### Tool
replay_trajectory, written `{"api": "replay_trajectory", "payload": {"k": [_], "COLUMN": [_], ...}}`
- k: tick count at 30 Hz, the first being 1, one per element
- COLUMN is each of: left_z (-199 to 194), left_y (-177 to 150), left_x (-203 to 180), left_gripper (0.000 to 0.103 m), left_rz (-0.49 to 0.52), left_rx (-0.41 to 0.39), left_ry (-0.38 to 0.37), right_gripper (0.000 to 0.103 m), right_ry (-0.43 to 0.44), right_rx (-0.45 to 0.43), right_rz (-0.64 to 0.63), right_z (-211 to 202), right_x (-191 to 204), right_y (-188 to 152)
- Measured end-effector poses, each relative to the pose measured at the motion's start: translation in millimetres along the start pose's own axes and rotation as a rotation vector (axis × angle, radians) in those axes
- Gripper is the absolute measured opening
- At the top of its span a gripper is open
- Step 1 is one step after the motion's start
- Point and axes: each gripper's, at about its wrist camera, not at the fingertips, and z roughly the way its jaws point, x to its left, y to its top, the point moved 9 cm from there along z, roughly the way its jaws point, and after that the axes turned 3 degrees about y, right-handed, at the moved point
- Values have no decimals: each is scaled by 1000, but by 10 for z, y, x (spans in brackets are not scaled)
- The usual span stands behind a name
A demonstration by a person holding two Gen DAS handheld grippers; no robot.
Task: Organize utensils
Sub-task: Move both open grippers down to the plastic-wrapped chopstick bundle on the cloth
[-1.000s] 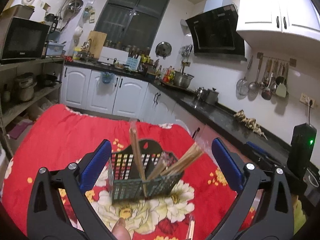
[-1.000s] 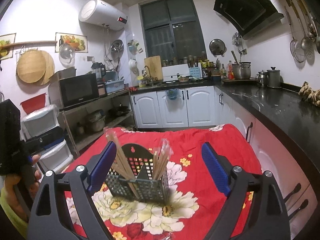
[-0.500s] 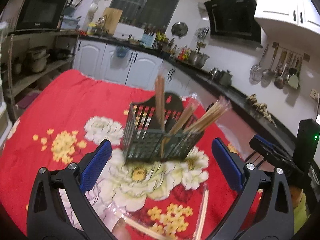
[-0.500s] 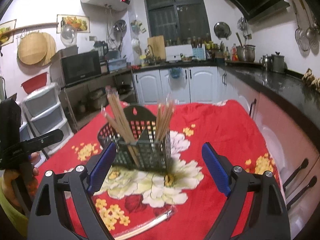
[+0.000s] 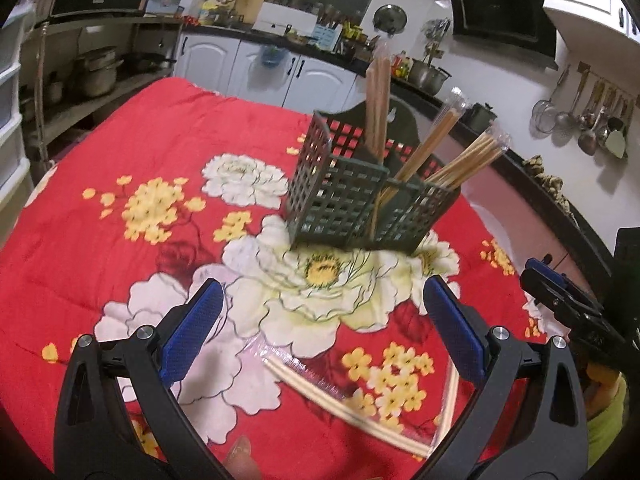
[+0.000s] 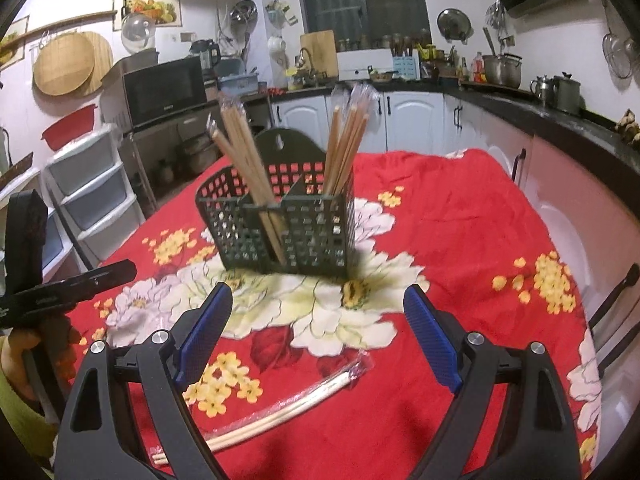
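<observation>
A dark green lattice utensil holder (image 5: 360,196) (image 6: 280,228) stands on the red floral cloth, with bundles of wrapped wooden chopsticks (image 5: 378,100) (image 6: 348,144) upright in its compartments. Two more wrapped pairs of chopsticks (image 5: 340,404) (image 6: 280,412) lie flat on the cloth near me, a second one (image 5: 450,404) angled at the right. My left gripper (image 5: 320,328) is open above the lying pair, nothing between its blue pads. My right gripper (image 6: 320,332) is open too, above the wrapped pair, short of the holder.
The red flowered cloth (image 5: 120,152) covers the table. A black counter (image 6: 560,120) with pots runs along the right, white cabinets (image 6: 412,120) behind. Plastic drawers (image 6: 88,196) and a shelf with a microwave (image 6: 164,88) stand at the left. A person's hand holds each gripper.
Both grippers have come down and tipped toward the table. The holder now sits higher in both views and the chopstick packs on the cloth have come into view.
</observation>
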Motion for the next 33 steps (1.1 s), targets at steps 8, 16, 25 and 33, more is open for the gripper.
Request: {"api": "replay_trajectory", "payload": {"k": [8, 16, 25, 33], "left_z": [100, 181, 248, 345], "left_y": [-247, -534, -706, -687], "left_x": [107, 117, 87, 106], "left_gripper": [92, 92, 87, 75], "left_rz": [-4, 8, -37, -97], "left_rx": [72, 150, 215, 243], "left_ry": [24, 19, -49, -79], "right_gripper": [85, 85, 74, 60], "right_ry": [3, -5, 10, 41], "right_rx": [63, 121, 220, 315], "right_rz": [-1, 24, 86, 196], "right_z": [115, 168, 295, 510], "right_x": [61, 27, -49, -152], "right_y": [-224, -417, -605, -796]}}
